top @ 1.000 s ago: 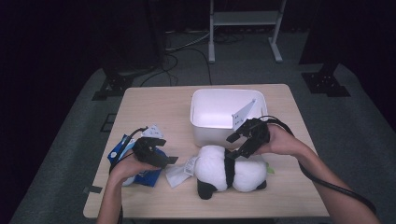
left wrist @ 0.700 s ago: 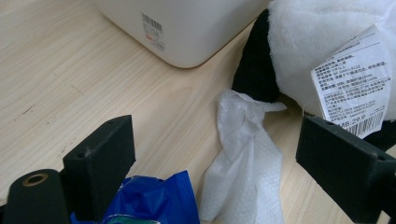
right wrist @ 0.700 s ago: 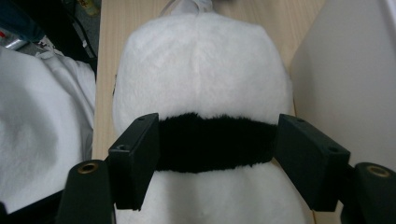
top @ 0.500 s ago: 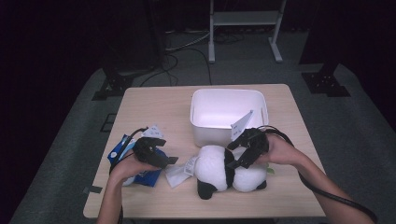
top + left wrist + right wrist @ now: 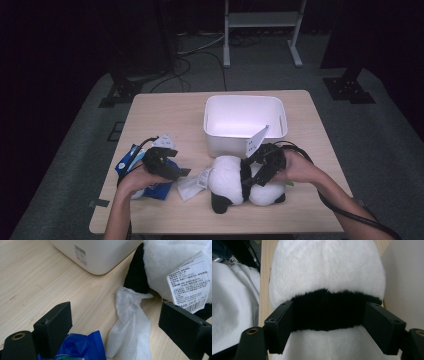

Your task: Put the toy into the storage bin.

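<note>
A black and white plush panda [image 5: 227, 181] lies on the wooden table [image 5: 165, 112] in front of a white bin [image 5: 242, 140]. My right gripper [image 5: 250, 177] is down over it, and in the right gripper view the right gripper [image 5: 328, 312] straddles the panda's black band [image 5: 327, 302]. Its jaws have just been opening, with the panda [image 5: 327, 270] between them and no squeeze visible. My left gripper [image 5: 182, 172] stands open and empty. In the left gripper view the left gripper [image 5: 117, 315] hangs over a white tissue [image 5: 130, 322] and a blue packet [image 5: 80, 346].
The bin [image 5: 100, 255] holds nothing visible and stands just behind the panda [image 5: 170, 255], whose paper tag [image 5: 188, 287] hangs toward the tissue [image 5: 192, 182]. The blue packet [image 5: 150, 190] lies under my left hand. Bare tabletop stretches at the far left.
My right gripper has come down and forward onto the panda's middle. The left gripper has stayed where it was.
</note>
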{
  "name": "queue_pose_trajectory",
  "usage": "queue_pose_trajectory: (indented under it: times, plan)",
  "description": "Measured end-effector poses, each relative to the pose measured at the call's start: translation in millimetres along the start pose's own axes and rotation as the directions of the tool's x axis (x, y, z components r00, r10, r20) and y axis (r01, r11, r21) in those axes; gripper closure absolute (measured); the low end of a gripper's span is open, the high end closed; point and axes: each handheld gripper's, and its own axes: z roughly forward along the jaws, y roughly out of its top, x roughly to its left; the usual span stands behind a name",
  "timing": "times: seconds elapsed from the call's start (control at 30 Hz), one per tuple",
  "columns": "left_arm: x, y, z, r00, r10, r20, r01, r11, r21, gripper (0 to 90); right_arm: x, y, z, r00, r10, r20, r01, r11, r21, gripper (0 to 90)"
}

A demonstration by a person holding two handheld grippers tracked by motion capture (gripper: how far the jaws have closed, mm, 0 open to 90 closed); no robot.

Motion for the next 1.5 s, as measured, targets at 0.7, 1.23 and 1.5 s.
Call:
queue_pose_trajectory:
  times: [0.7,1.23,1.5]
  plan:
    - [-0.3,0.0,0.5,1.0000,-0.003,0.003,0.003,1.0000,0.001,10.3,5.9,-0.4,18.7,0.9988,-0.020,0.045,0.017,0.9977,0.065,9.7]
    - [0.1,-0.3,0.8,1.0000,-0.006,0.006,0.006,1.0000,0.001,10.4,-0.5,5.1,37.1,0.9996,-0.025,0.012,0.024,0.9918,0.126,9.3]
    - [0.1,-0.1,-1.4,1.0000,-0.006,0.004,0.006,1.0000,-0.007,10.3,-3.7,9.2,41.9,0.9994,-0.034,-0.003,0.034,0.9845,0.172,14.9]
